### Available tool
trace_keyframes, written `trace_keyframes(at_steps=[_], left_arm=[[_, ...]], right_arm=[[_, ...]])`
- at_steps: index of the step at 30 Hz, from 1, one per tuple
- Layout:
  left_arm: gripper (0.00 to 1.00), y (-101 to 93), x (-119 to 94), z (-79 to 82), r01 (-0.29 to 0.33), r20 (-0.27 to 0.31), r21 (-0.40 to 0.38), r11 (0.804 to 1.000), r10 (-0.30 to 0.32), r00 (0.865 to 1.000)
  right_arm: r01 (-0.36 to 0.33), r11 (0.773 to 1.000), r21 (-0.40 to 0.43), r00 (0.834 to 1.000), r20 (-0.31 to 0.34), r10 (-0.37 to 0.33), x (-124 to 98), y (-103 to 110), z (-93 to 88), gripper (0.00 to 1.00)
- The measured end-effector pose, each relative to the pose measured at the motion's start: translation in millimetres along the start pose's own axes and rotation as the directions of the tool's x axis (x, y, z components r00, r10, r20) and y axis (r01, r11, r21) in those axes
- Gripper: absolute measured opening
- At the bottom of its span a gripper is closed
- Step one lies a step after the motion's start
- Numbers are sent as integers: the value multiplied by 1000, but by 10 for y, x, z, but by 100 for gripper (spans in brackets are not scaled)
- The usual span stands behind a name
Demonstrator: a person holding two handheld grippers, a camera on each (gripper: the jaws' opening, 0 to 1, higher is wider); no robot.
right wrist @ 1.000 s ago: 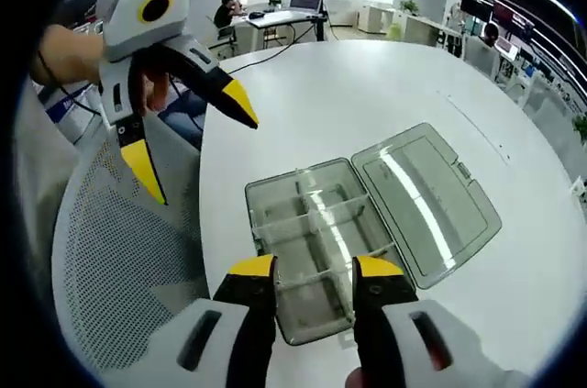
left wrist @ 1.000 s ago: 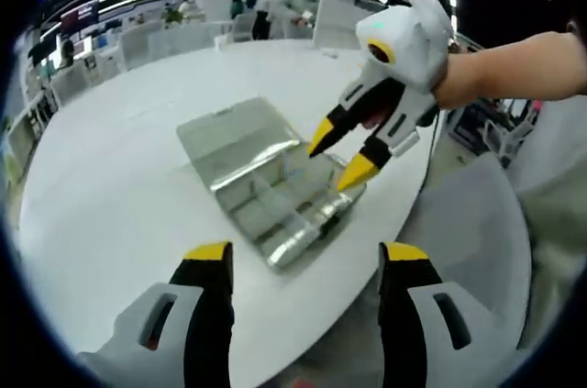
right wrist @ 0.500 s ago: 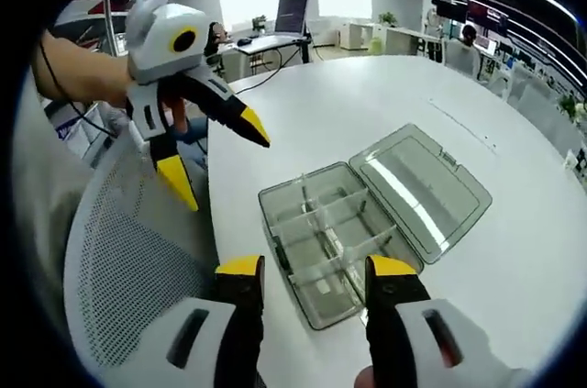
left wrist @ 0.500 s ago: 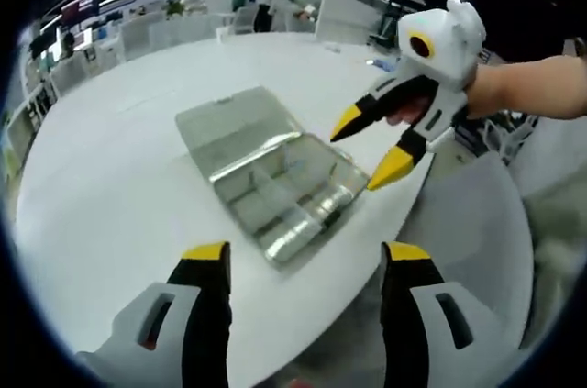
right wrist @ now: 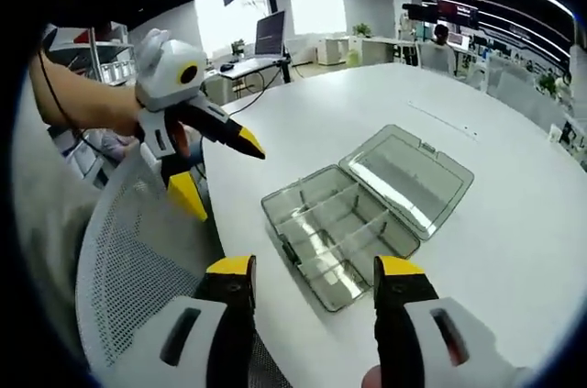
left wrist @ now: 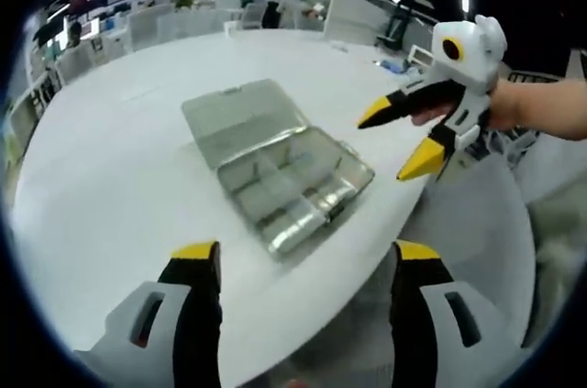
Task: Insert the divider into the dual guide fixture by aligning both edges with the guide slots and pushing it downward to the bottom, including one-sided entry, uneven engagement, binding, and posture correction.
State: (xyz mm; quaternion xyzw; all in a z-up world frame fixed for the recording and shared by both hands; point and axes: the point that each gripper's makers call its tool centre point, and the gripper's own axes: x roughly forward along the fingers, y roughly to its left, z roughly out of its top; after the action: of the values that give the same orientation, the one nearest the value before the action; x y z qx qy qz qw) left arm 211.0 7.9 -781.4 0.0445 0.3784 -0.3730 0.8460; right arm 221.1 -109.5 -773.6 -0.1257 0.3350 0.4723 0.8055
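A clear plastic organiser box lies open near the edge of the white table, its lid folded flat beside the tray. Clear dividers stand in the tray's guide slots. My left gripper is open and empty, hanging back over the table edge, clear of the box; in the right gripper view it is off the table to the left. My right gripper is open and empty, short of the box; in the left gripper view it hovers right of the tray.
The round white table stretches beyond the box. A grey mesh chair stands close to the table edge under the grippers. Desks, a monitor and people sit far behind.
Both grippers have drawn back from the box. The right gripper, earlier right over the tray, now sits off to its side, and its jaws stand wider apart.
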Motion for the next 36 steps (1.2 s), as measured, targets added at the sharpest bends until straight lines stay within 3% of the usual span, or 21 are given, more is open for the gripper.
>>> trace_keyframes(at_steps=[7, 19, 29, 36], left_arm=[[77, -14, -42, -6, -9, 15, -19, 1000, 10, 1000], [81, 23, -192, 45, -49, 89, -60, 997, 54, 995], [85, 11, -288, 54, -76, 134, -100, 992, 89, 987], [90, -1, -338, 47, -102, 167, -109, 989, 120, 979]], right_arm=[[18, 999, 45, 999, 38, -19, -58, 29, 40, 55], [64, 993, 103, 995, 75, -72, -147, 73, 62, 62], [118, 970, 214, 981, 125, -147, -314, 43, 69, 70], [127, 962, 242, 977, 135, -163, -362, 136, -11, 72]])
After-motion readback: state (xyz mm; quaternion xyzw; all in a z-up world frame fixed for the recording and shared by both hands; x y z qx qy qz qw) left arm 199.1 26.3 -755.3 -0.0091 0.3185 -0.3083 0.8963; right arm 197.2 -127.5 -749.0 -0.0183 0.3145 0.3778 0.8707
